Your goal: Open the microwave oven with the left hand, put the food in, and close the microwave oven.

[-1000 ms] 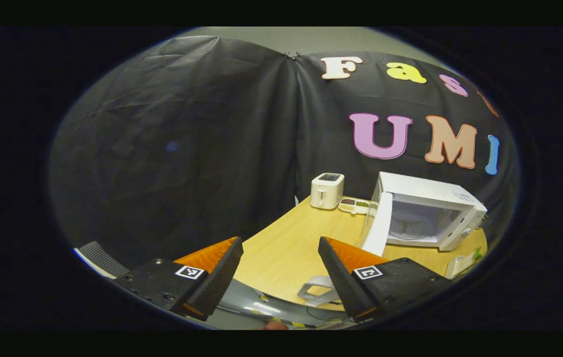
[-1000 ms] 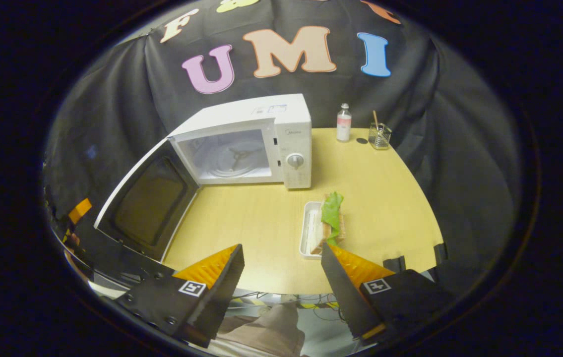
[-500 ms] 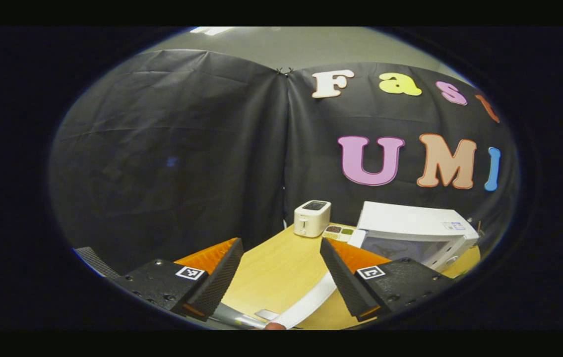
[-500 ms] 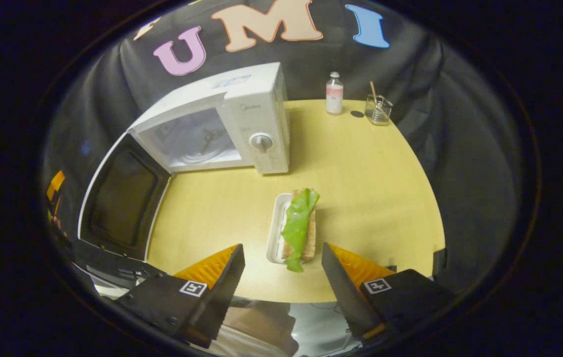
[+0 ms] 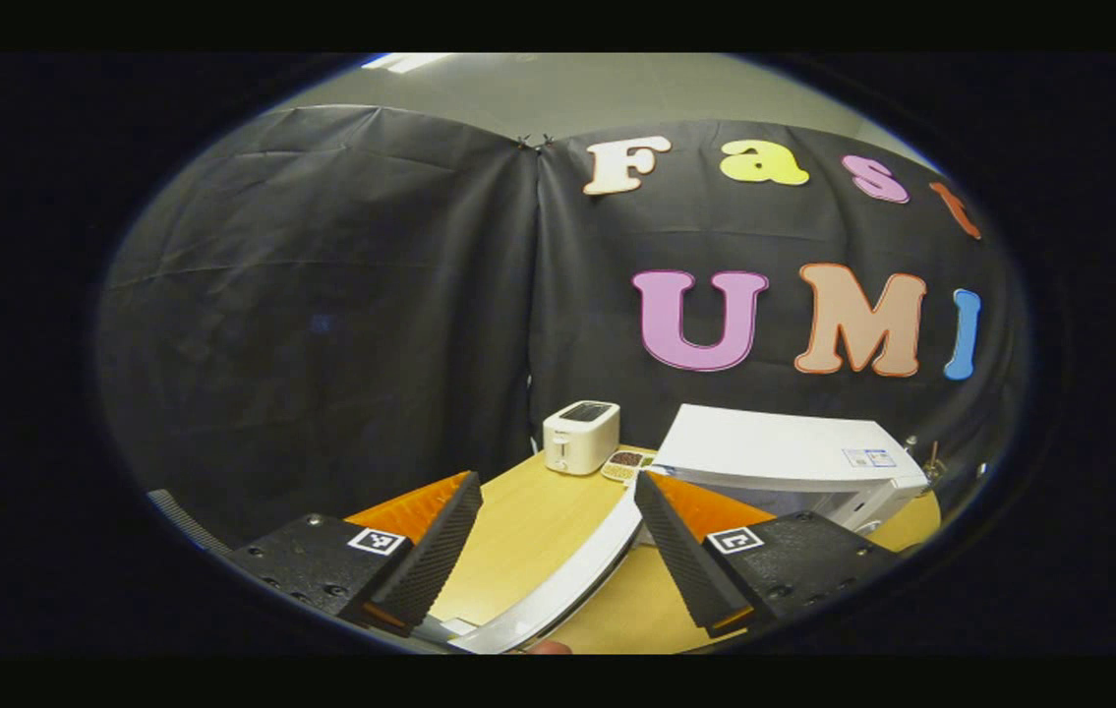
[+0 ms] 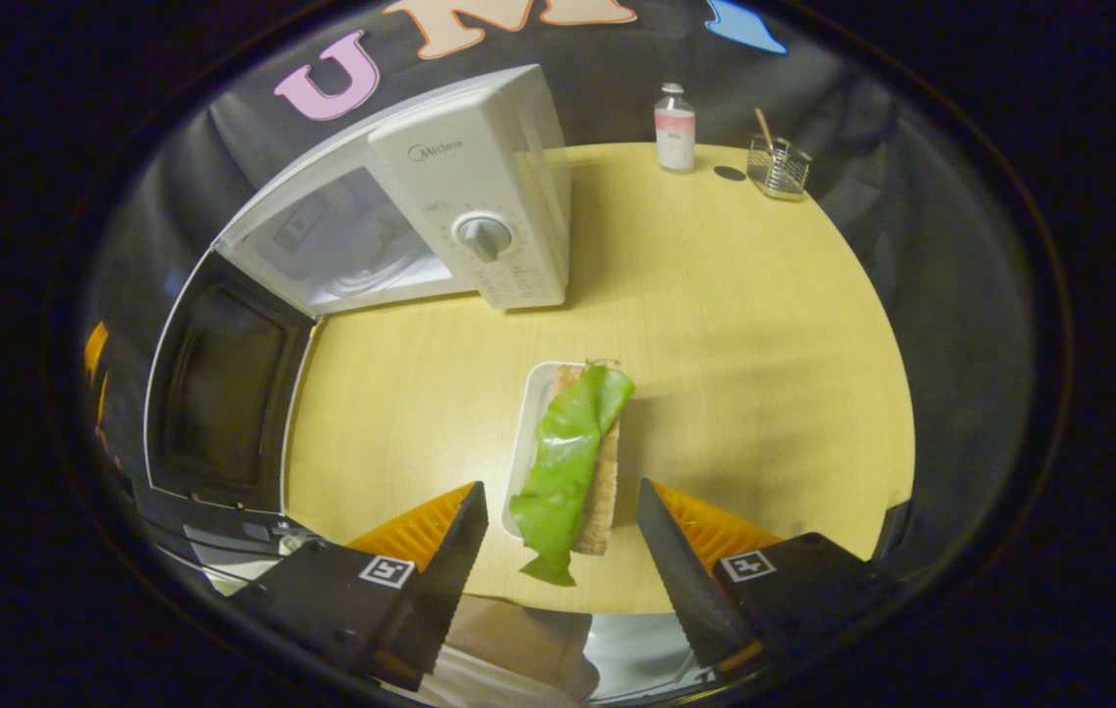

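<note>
Microwave (image 6: 459,211) stands at the back left of the worktop (image 6: 744,324), its door (image 6: 223,393) swung wide toward the front edge and its white cavity open to the room. In the right gripper view the food (image 6: 572,457), a slice of bread under a green lettuce leaf, lies in a white tray (image 6: 530,433) near the front edge of the worktop, out in front of the microwave's dial panel and apart from it. The right tongs (image 6: 558,536) hang above the near end of the tray with their fingers spread apart on either side of it, holding nothing; whether they touch it I cannot tell. At the far edge a small bottle (image 6: 675,128) stands beside a wire holder (image 6: 780,165). In the left gripper view the left tongs (image 5: 558,531) are also spread apart and empty, and the white edge of the door (image 5: 567,585) runs up between their fingers toward the microwave (image 5: 784,462). A white toaster (image 5: 580,437) sits at the back corner, with a small dish (image 5: 624,462) just beside it, between toaster and microwave.
</note>
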A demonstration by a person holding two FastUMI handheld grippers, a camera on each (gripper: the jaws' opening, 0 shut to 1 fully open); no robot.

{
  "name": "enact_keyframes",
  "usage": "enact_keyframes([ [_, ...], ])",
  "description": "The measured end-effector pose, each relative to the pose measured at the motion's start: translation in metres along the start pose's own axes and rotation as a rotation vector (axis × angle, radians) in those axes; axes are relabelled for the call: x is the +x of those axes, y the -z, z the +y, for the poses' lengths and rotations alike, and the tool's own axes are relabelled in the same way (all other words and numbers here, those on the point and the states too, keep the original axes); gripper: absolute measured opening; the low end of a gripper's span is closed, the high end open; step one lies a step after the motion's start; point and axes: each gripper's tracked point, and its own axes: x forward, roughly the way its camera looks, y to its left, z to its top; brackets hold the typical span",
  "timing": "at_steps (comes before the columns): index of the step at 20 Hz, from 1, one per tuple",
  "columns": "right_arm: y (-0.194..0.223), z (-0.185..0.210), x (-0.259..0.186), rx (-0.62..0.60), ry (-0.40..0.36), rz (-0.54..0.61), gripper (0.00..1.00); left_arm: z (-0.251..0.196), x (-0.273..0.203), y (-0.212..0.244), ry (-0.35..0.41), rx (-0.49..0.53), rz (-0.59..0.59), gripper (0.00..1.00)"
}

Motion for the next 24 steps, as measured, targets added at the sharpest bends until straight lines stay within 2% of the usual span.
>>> enact_keyframes([
  [2,0.000,-0.001,0.005,0.025,-0.011,0.018,0.96,-0.007,0.002,0.000,0.009,0.000,0.006,0.97],
  [3,0.000,-0.002,0.009,0.038,-0.012,0.030,0.96,-0.012,0.004,-0.001,0.013,-0.002,0.009,0.94],
  [4,0.002,-0.004,0.011,0.046,-0.005,0.041,0.95,-0.015,0.004,0.000,0.017,-0.004,0.011,0.96],
  [5,0.002,-0.006,0.014,0.051,-0.001,0.047,0.85,-0.020,0.005,-0.002,0.025,-0.006,0.009,0.96],
  [6,0.002,-0.005,0.016,0.062,-0.007,0.053,0.81,-0.026,0.006,-0.003,0.034,-0.007,0.008,0.96],
  [7,0.004,-0.001,0.018,0.078,-0.028,0.062,0.77,-0.030,0.007,-0.004,0.042,-0.004,0.009,0.94],
  [8,0.006,0.002,0.020,0.095,-0.049,0.072,0.80,-0.034,0.008,-0.004,0.050,0.000,0.010,0.96],
  [9,0.010,0.001,0.021,0.095,-0.037,0.087,0.67,-0.040,0.003,-0.005,0.059,0.004,0.013,0.97],
  [10,0.012,0.000,0.019,0.084,-0.039,0.096,0.48,-0.044,0.004,-0.004,0.067,0.009,0.018,0.96],
  [11,0.012,-0.002,0.019,0.077,-0.037,0.094,0.50,-0.047,0.005,-0.004,0.076,0.013,0.021,0.96],
  [12,0.011,-0.001,0.015,0.099,-0.032,0.083,0.43,-0.050,0.005,-0.002,0.084,0.017,0.026,0.96],
  [13,0.011,-0.002,0.017,0.109,-0.034,0.084,0.31,-0.052,0.007,0.000,0.086,0.022,0.029,0.96],
  [14,0.010,-0.004,0.016,0.119,-0.034,0.082,0.31,-0.051,0.009,0.001,0.082,0.026,0.032,0.96],
  [15,0.009,-0.004,0.014,0.129,-0.037,0.077,0.37,-0.051,0.011,0.004,0.077,0.027,0.037,0.95],
  [16,0.007,-0.003,0.013,0.136,-0.042,0.068,0.31,-0.051,0.012,0.008,0.077,0.021,0.046,0.95],
  [17,0.004,-0.002,0.010,0.148,-0.051,0.055,0.37,-0.052,0.013,0.012,0.082,0.007,0.055,0.97],
  [20,-0.001,0.002,-0.005,0.198,-0.083,0.027,0.37,-0.050,0.016,0.018,0.088,-0.035,0.073,0.97],
  [24,-0.009,0.012,-0.026,0.206,-0.108,-0.012,0.37,-0.038,0.020,0.020,0.077,-0.033,0.083,0.96],
])
